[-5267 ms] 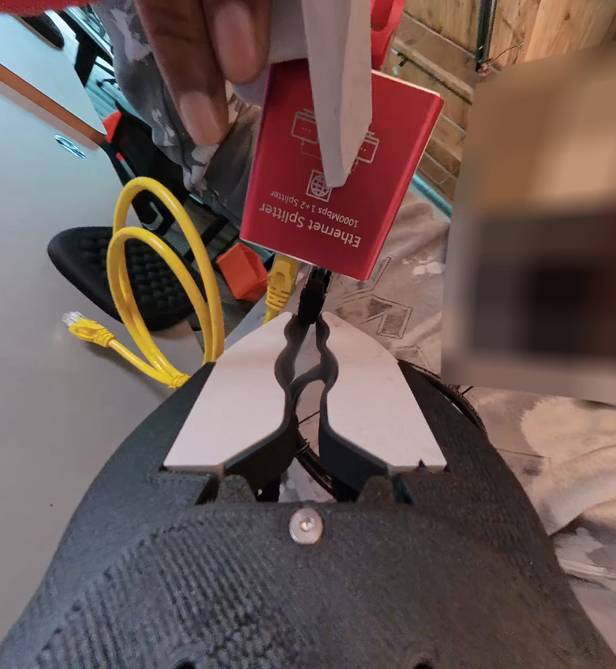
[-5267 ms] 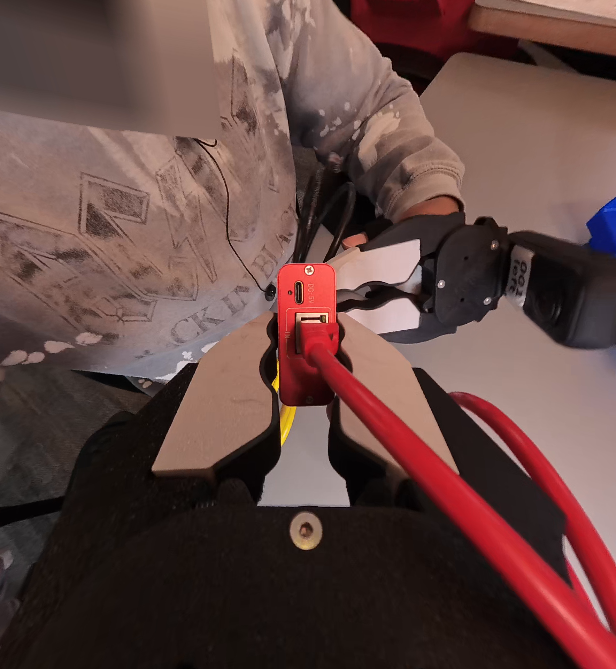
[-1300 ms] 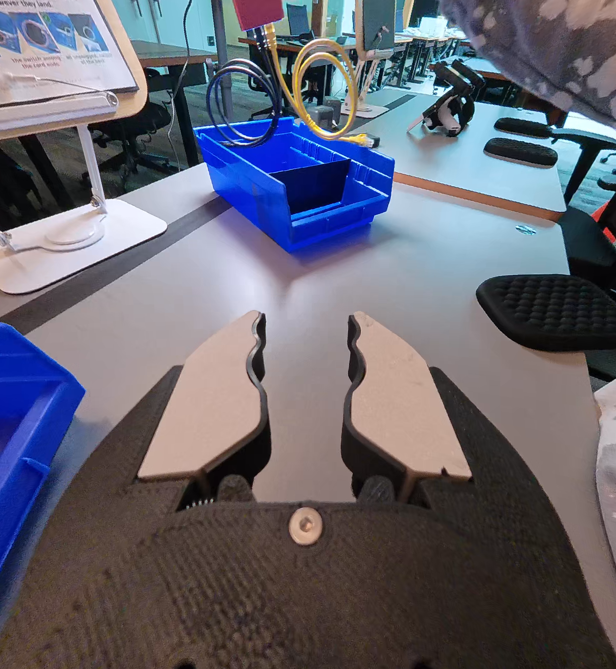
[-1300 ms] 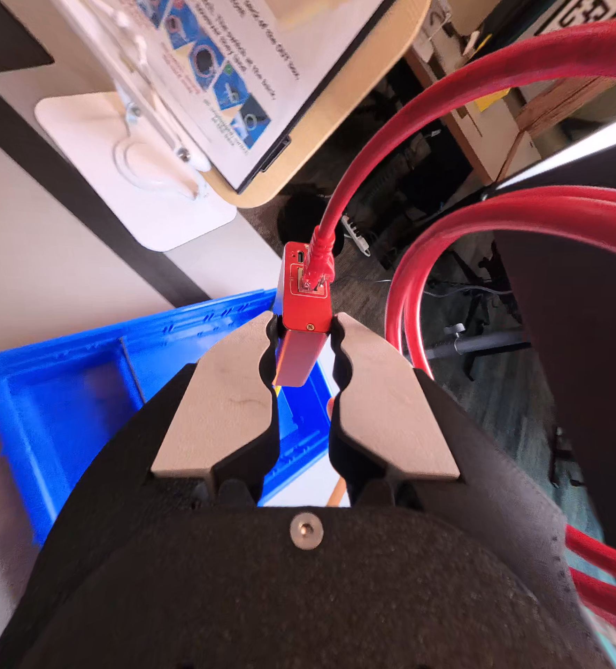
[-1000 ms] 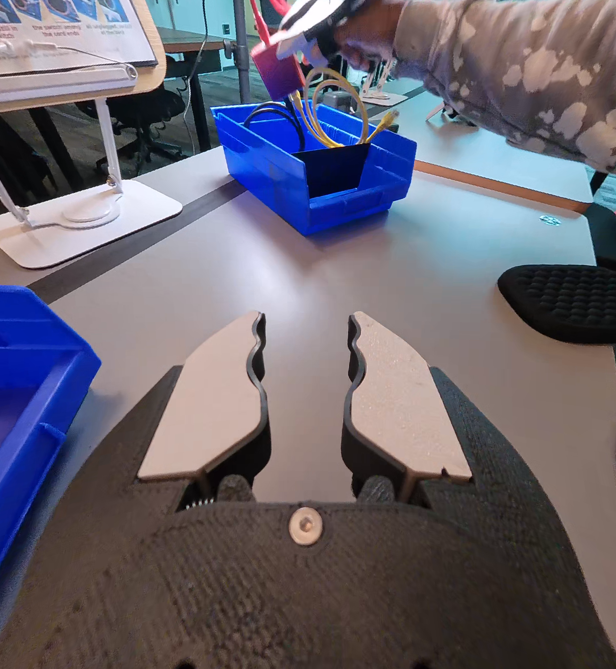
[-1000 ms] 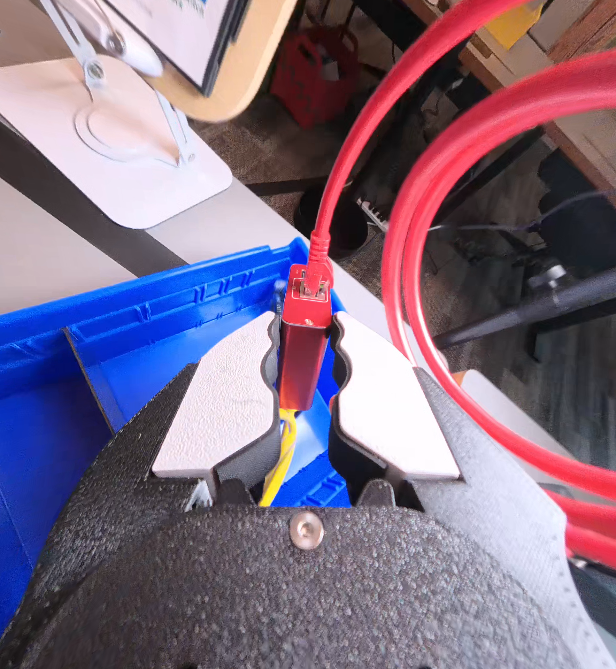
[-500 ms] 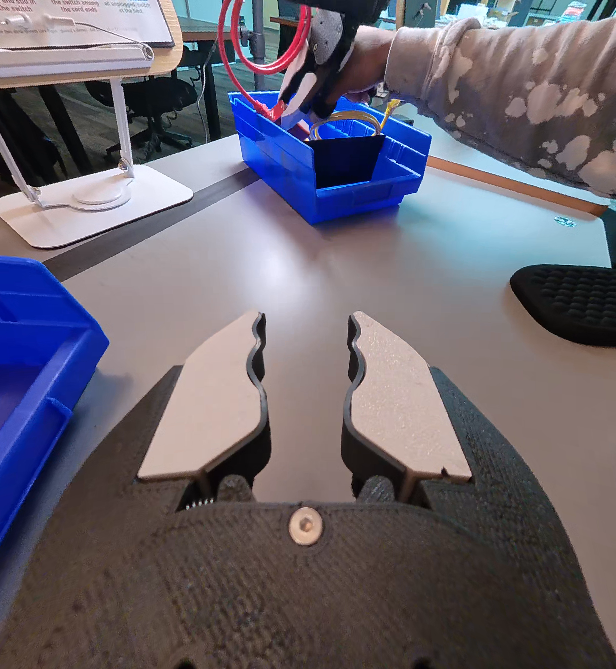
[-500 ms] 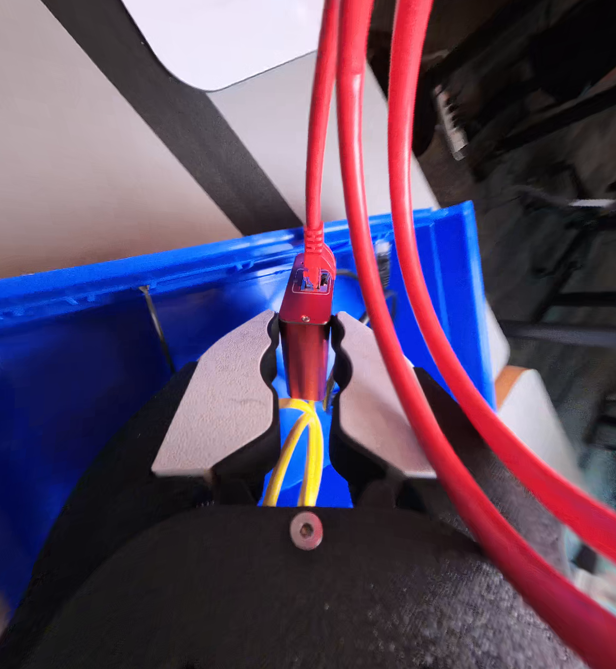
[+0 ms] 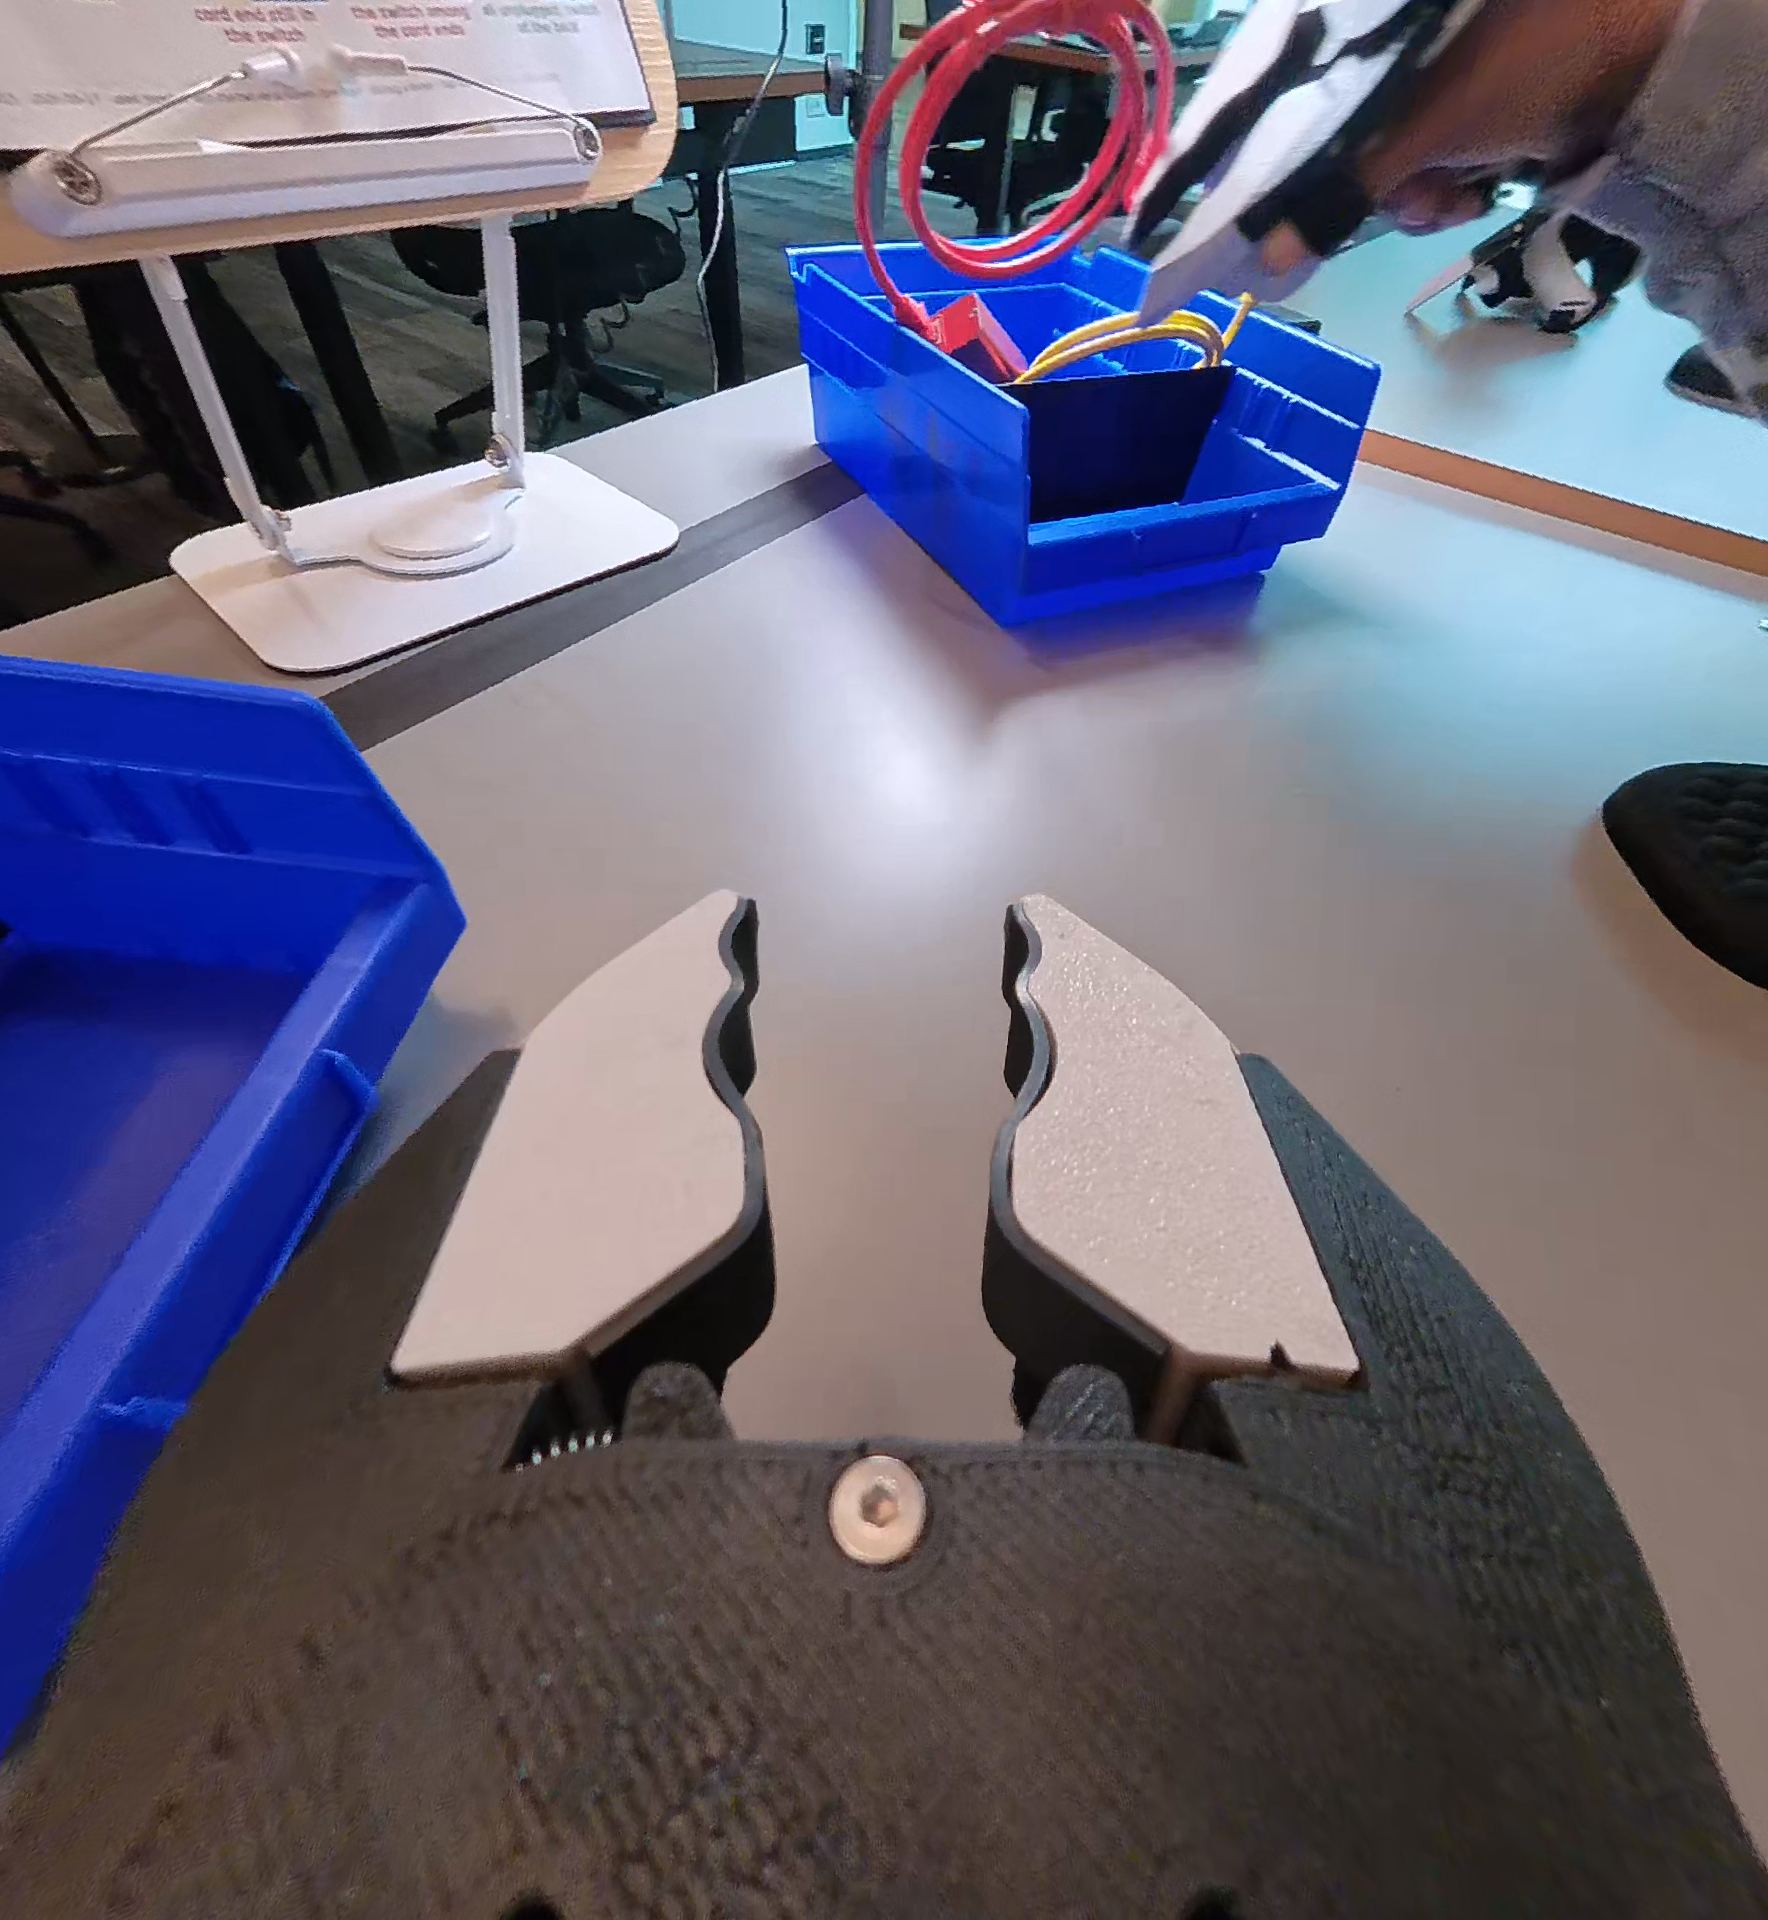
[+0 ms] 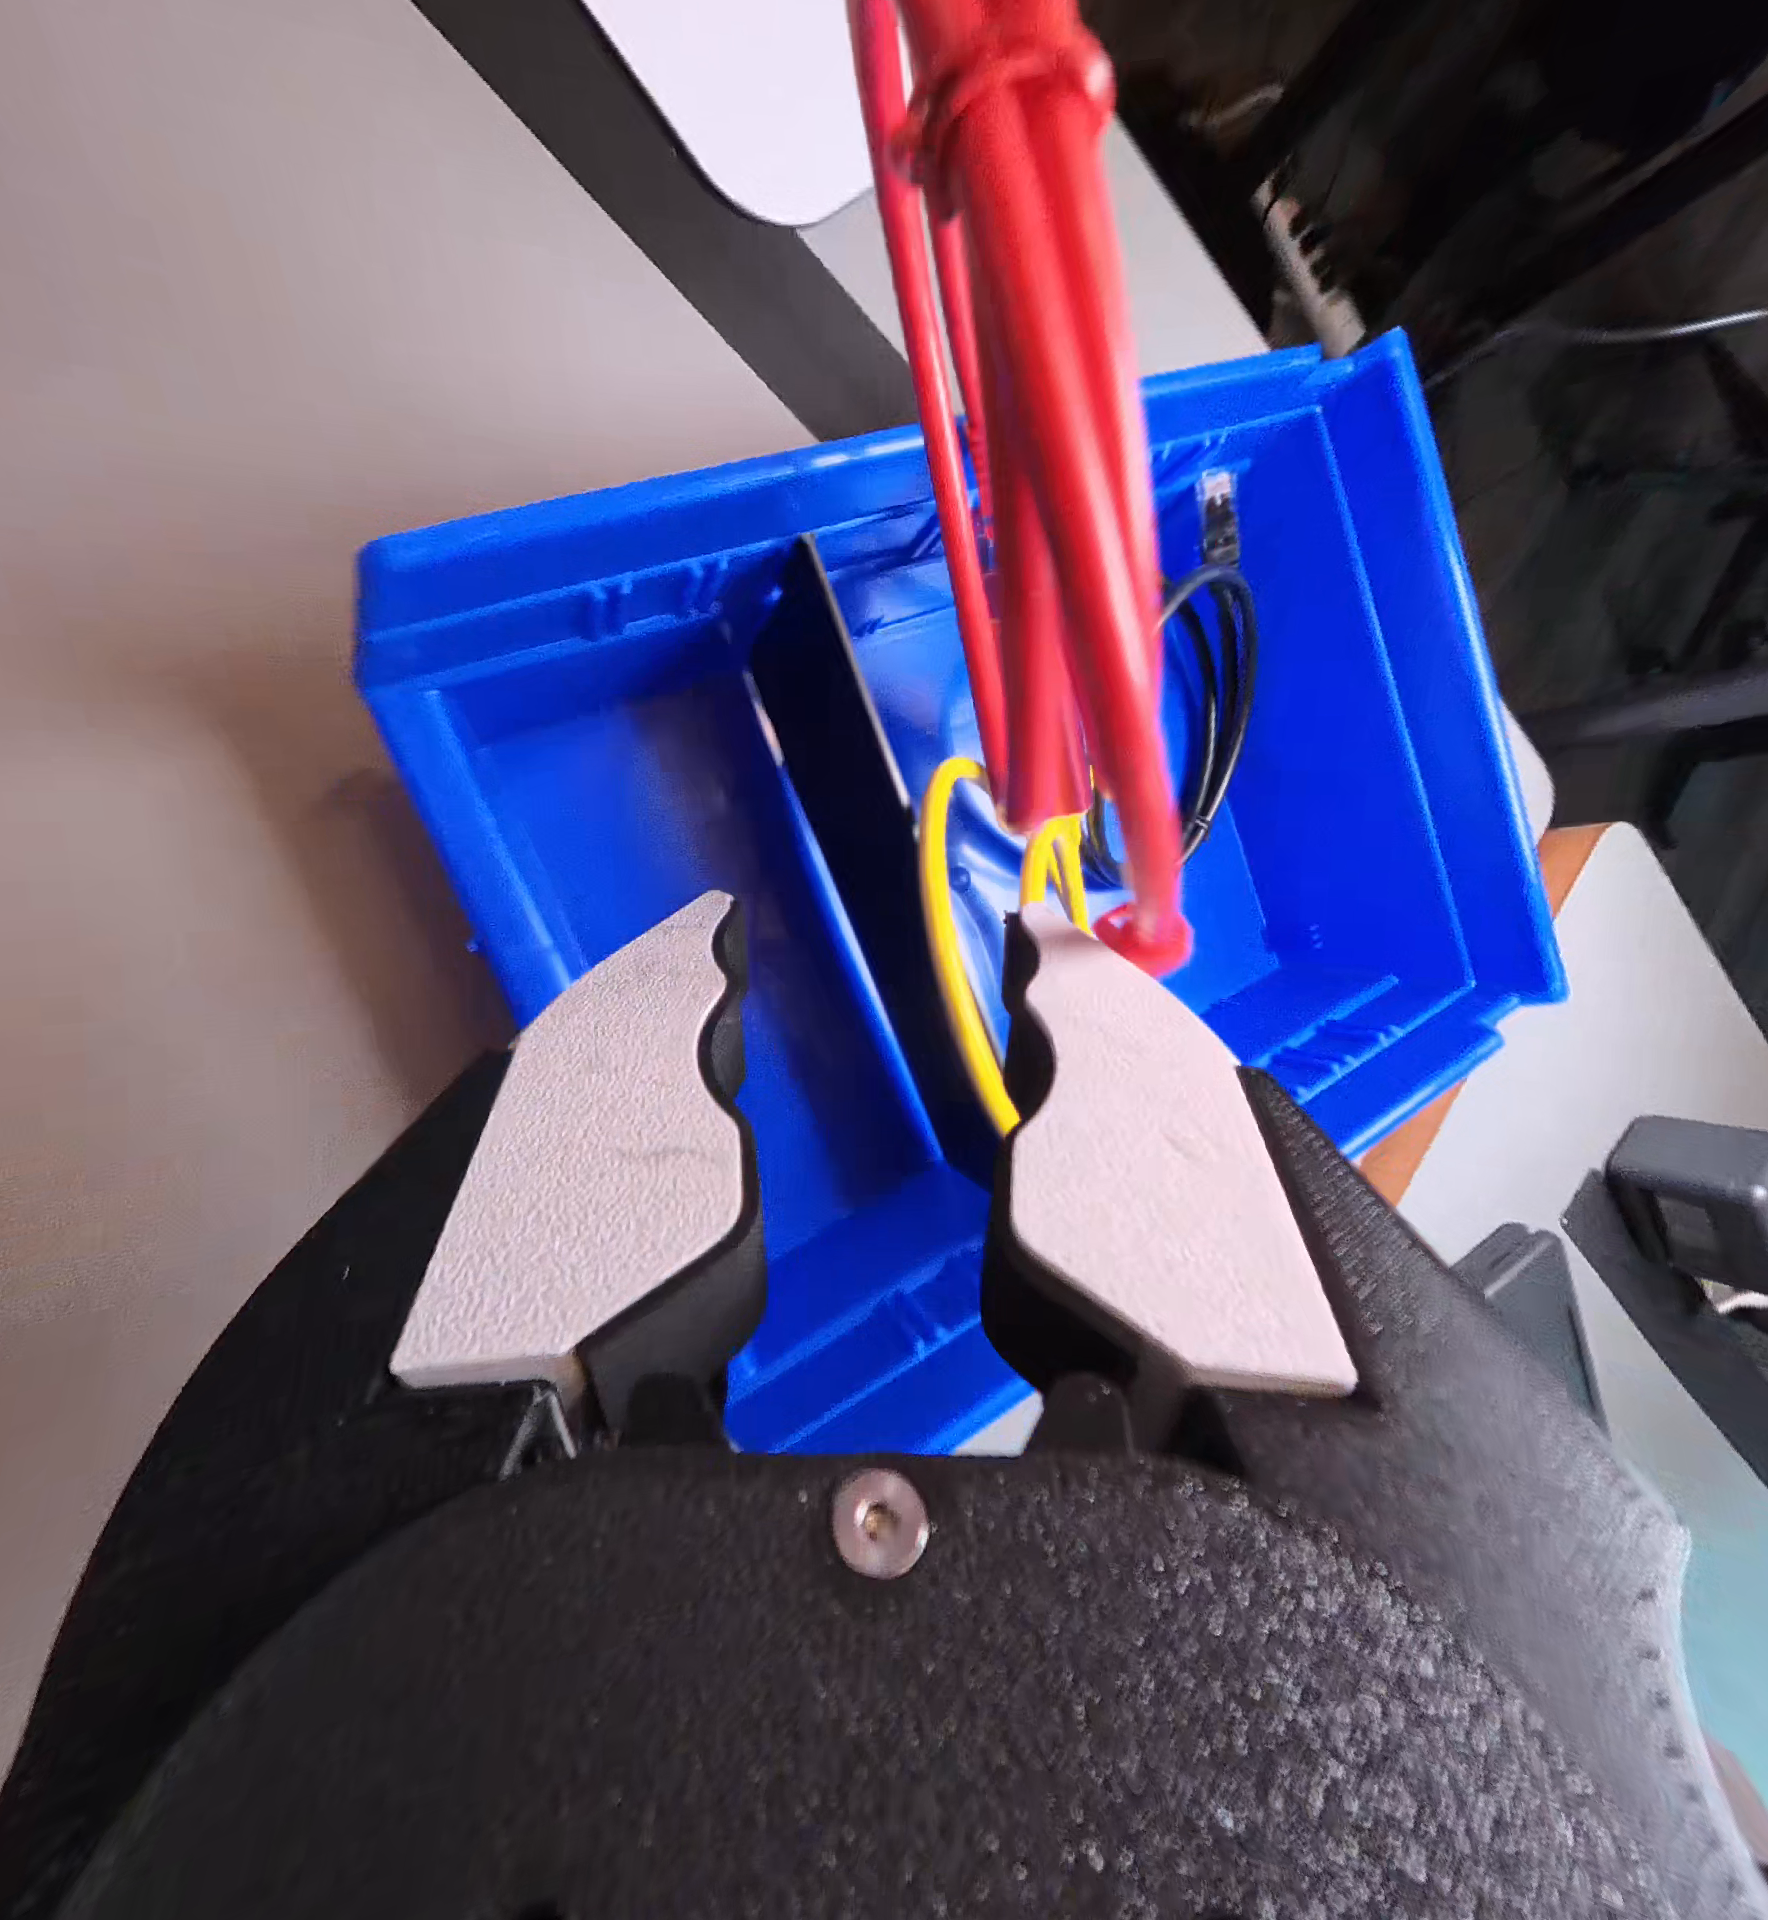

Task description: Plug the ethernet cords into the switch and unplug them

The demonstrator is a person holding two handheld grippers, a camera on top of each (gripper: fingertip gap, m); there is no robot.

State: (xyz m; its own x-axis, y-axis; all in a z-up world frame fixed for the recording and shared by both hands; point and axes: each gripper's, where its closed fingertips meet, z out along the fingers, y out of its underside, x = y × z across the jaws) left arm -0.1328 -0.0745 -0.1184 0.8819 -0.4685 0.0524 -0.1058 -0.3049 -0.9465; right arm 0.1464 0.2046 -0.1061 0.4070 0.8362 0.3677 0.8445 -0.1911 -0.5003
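My right gripper [image 10: 869, 977] has let go: half a second back it clamped the red switch [image 9: 973, 335], now its jaws stand apart, empty. The switch lies in the far blue bin [image 9: 1295, 478], upper centre of the left wrist view, with the red cord [image 9: 1005, 135] looped up from it and yellow cords [image 9: 1129, 343] beside. Left gripper [image 9: 875, 997] unchanged, jaws apart over bare table [image 9: 963, 748], near bin [image 9: 184, 883] at left. I judge the switch returned, the cycle closing.
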